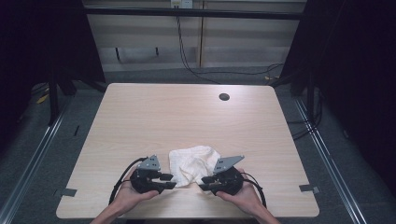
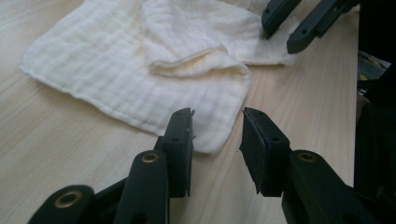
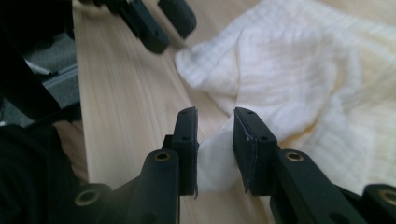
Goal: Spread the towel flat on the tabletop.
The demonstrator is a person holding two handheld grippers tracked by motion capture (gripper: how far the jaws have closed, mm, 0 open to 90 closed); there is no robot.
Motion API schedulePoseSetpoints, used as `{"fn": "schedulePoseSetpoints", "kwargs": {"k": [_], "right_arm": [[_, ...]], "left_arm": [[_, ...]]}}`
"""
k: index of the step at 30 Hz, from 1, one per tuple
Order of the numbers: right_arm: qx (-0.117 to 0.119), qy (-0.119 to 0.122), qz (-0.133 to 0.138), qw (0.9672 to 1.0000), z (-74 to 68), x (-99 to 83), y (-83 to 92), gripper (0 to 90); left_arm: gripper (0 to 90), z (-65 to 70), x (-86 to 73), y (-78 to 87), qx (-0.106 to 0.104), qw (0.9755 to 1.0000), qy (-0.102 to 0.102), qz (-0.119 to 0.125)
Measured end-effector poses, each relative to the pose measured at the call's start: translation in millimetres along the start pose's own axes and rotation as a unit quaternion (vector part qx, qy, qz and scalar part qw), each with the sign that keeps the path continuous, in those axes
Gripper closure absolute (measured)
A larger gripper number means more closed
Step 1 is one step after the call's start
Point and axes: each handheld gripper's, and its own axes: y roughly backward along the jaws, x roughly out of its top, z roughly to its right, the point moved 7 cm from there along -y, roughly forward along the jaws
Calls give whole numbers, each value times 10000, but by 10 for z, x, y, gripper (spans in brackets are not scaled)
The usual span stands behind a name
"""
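A crumpled white cloth (image 1: 194,161) lies near the front middle of the wooden table (image 1: 163,116). My left gripper (image 1: 170,181) is held in a hand at the cloth's left front corner. In the left gripper view it (image 2: 217,119) stands open, with the cloth's (image 2: 140,88) corner on the table just ahead of the gap. My right gripper (image 1: 204,183) is at the cloth's right front edge. In the right gripper view it (image 3: 215,114) is open, and a corner of the cloth (image 3: 289,70) lies between its jaws, untouched by the pads as far as I can see.
A round cable hole (image 1: 224,97) sits at the table's far right. Grey tape marks (image 1: 69,192) (image 1: 309,188) lie near both front corners. Dark curtains flank the table, and cables run along the floor behind it. Each gripper view shows the other gripper (image 2: 279,38) (image 3: 175,39) across the cloth.
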Motion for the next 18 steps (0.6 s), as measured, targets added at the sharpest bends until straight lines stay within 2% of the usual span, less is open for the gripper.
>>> {"fn": "schedulePoseSetpoints", "kwargs": {"k": [6,12,15,16,17,18], "right_arm": [[-87,91,-243,9996,-13,-92,-20,650],[-216,233,-273,9991,16,-174,29,653],[-320,590,-249,9974,-11,-203,18,672],[-320,590,-249,9974,-11,-203,18,672],[-413,722,-225,9963,-22,-213,18,675],[-413,722,-225,9963,-22,-213,18,675]], "left_arm": [[589,-40,-4,31,62,9999,117,58],[584,-75,7,81,97,9996,186,166],[585,-73,13,79,80,9996,178,212],[585,-74,22,79,132,9995,130,269],[586,-66,31,81,127,9994,118,295],[586,-60,36,78,84,9995,112,298]]}}
